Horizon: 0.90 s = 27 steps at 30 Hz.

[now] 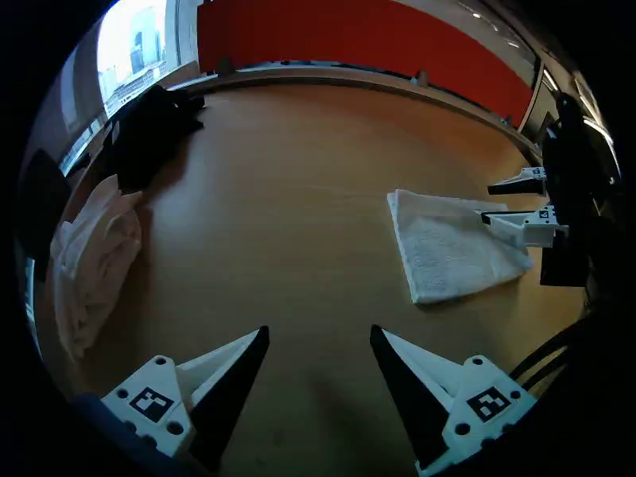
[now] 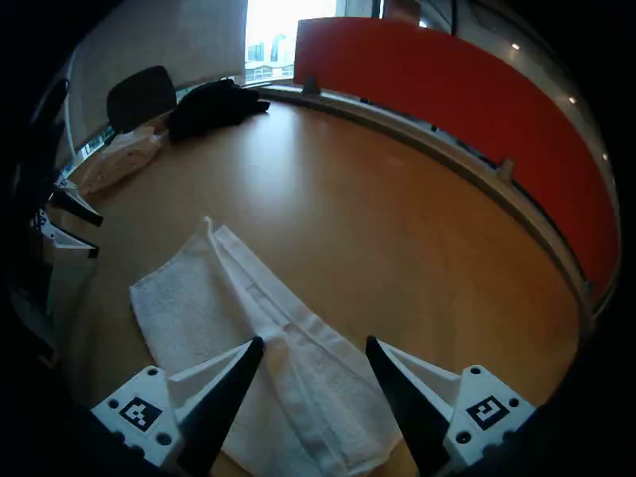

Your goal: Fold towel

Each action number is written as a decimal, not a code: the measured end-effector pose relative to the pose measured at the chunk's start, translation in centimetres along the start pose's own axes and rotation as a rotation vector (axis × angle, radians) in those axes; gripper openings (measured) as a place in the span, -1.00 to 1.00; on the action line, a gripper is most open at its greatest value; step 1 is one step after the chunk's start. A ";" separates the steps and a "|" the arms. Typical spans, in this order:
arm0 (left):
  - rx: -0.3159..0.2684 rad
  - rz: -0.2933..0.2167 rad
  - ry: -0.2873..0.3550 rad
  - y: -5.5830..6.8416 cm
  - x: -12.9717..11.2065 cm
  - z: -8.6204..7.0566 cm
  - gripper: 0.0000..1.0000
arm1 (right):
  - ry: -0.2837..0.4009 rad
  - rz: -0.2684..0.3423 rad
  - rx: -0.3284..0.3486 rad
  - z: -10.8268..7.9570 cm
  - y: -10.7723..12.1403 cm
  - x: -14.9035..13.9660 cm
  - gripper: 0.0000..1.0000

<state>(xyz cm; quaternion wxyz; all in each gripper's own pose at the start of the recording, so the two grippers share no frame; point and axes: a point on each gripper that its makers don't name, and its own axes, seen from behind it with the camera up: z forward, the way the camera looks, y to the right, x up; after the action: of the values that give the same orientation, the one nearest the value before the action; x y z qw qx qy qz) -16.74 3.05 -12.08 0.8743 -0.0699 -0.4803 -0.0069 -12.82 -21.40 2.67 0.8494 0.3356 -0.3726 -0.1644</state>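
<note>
A white towel [image 1: 449,246] lies folded on the wooden table [image 1: 302,191], to the right of my left gripper [image 1: 318,330], which hovers open over bare wood with nothing between its fingers. My right gripper [image 1: 494,203] stands open at the towel's far right edge in the left gripper view. In the right gripper view the towel [image 2: 191,302] stretches out as a long folded strip with a raised fold along its middle. My right gripper [image 2: 314,342] is open just above the strip's near end. The left gripper [image 2: 70,224] appears at the far left.
A crumpled white cloth pile [image 1: 95,254] and a black bundle [image 1: 147,131] sit at the table's left end, with a dark chair [image 2: 139,95] behind them. A red partition [image 2: 477,111] runs along the table's far edge. Windows lie beyond.
</note>
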 end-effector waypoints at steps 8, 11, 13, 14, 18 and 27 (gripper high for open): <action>0.005 -0.011 0.000 -0.4 -0.7 -0.8 0.88 | -0.007 -0.015 -0.012 0.4 1.3 0.9 1.00; 0.004 -0.014 0.001 -0.4 -0.8 -1.1 0.88 | -0.010 -0.023 -0.017 0.5 1.6 1.0 1.00; 0.005 -0.015 0.002 -0.5 -0.9 -1.2 0.88 | -0.011 -0.027 -0.020 0.6 1.9 1.1 1.00; 0.005 -0.015 0.002 -0.5 -0.9 -1.3 0.88 | -0.012 -0.030 -0.021 0.7 2.0 1.2 1.00; 0.008 -0.016 0.003 -0.7 -1.0 -1.5 0.88 | -0.014 -0.043 -0.028 0.9 2.4 1.6 1.00; 0.014 -0.028 0.006 -1.1 -1.4 -2.3 0.88 | -0.028 -0.068 -0.036 1.2 3.5 1.9 1.00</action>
<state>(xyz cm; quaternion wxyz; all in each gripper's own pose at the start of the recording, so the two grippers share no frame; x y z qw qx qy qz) -15.66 1.58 -14.35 0.8760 -0.0571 -0.4787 -0.0162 -12.29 -20.45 6.65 0.8439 0.3304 -0.3699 -0.2047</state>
